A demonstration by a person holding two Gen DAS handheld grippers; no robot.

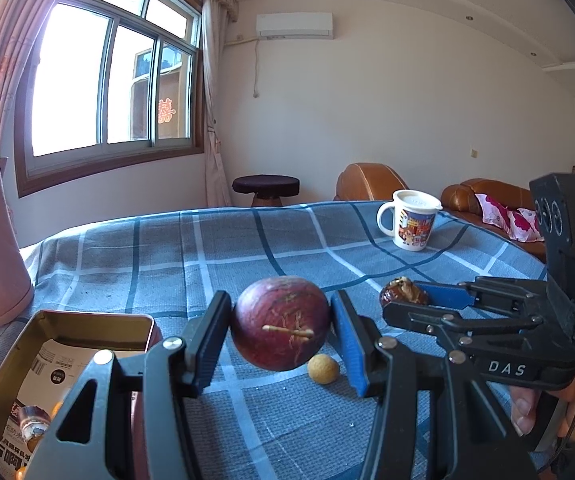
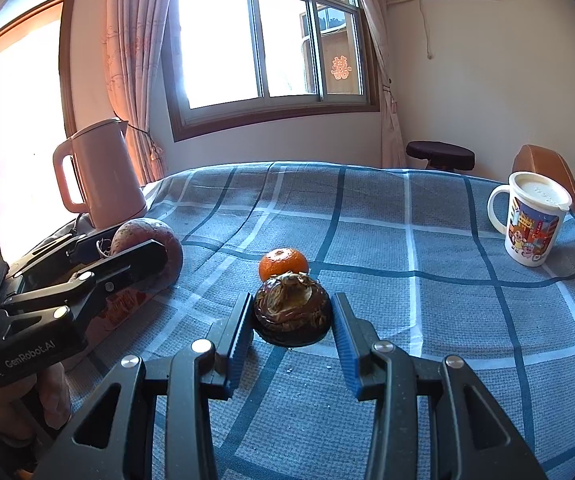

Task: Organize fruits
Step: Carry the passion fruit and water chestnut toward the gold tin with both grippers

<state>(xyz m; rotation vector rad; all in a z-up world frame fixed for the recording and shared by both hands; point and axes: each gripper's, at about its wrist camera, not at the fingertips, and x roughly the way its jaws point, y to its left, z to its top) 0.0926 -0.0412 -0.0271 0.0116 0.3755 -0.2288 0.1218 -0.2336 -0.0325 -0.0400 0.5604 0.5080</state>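
Observation:
My left gripper [image 1: 281,328] is shut on a dark red round fruit [image 1: 281,330] and holds it above the blue checked cloth, beside an open metal tin [image 1: 15,364]. The fruit also shows in the right wrist view [image 2: 147,236]. My right gripper [image 2: 292,320] is closed around a dark brown water chestnut [image 2: 292,316] that rests on the cloth; it also shows in the left wrist view [image 1: 403,292]. A small orange [image 2: 283,264] lies just behind the chestnut. A small yellow-brown longan [image 1: 323,368] lies on the cloth under the red fruit.
A pink kettle [image 2: 99,172] stands at the table's left edge. A white lidded cartoon mug [image 2: 531,220] stands at the far right. The tin holds a printed paper and a small item at its near end. A stool and brown sofa stand beyond the table.

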